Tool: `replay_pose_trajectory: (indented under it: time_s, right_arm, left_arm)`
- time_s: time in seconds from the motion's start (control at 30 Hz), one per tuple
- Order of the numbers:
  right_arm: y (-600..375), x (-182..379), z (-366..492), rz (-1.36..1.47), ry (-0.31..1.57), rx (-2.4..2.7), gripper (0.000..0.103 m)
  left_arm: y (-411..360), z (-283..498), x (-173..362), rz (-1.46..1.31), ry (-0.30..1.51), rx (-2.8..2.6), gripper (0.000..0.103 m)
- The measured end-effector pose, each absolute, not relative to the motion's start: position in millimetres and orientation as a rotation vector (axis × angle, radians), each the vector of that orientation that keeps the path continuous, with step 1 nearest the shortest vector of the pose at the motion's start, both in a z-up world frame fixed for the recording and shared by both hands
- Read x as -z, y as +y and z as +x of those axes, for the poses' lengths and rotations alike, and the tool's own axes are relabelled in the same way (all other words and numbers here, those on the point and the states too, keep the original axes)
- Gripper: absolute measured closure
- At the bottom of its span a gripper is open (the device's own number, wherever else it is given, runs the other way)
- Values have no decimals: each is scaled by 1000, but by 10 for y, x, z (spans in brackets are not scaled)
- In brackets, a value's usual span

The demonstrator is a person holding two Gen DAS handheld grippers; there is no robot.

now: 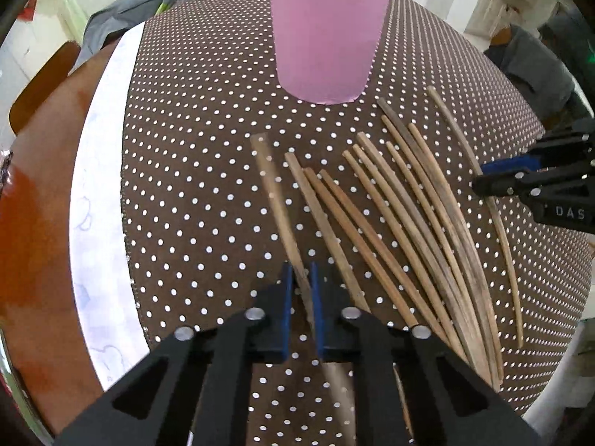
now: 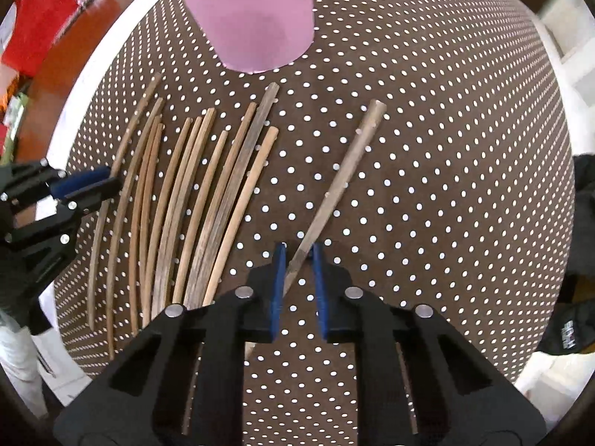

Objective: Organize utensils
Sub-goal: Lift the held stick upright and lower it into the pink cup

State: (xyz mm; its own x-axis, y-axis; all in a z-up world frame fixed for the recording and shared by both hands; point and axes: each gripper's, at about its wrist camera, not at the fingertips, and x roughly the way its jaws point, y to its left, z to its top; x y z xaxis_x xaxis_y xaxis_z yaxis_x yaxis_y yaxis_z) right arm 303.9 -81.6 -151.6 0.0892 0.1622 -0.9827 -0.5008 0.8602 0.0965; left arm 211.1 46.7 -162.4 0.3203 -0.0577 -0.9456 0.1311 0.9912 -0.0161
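Dotted cloth (image 1: 193, 186): pink cup (image 1: 327, 33), contents unseen; left gripper (image 1: 300, 278), right gripper (image 2: 300, 260) each pinching chopstick (image 1: 277, 200).

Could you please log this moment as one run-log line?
left hand-held gripper: shut on chopstick | right hand-held gripper: shut on chopstick | pink cup: upright

Brown white-dotted tablecloth (image 1: 193, 171) over a white underlay (image 1: 100, 193) on a glossy reddish-brown wooden table (image 1: 33, 260); grey garment (image 1: 148, 3) draped at the far edge, red packaging (image 2: 41, 26) at one side, pale daylit walls (image 1: 479, 3) behind.
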Motion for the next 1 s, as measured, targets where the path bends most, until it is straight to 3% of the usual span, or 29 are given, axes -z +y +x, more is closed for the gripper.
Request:
replay_pose_trajectory:
  time_s: [0.13, 0.57, 1.0]
  right_arm:
    - [-1027, 1573, 3138, -219, 1387, -536, 96]
    - [-1587, 1469, 3205, -29, 1229, -648, 97]
    - [-2089, 445, 3387, 200, 776, -741, 97]
  left_arm:
    - [610, 2083, 1619, -23, 1219, 140, 97]
    - [422, 1841, 849, -98, 880, 205, 97]
    - [299, 2004, 162, -170, 484, 245, 97]
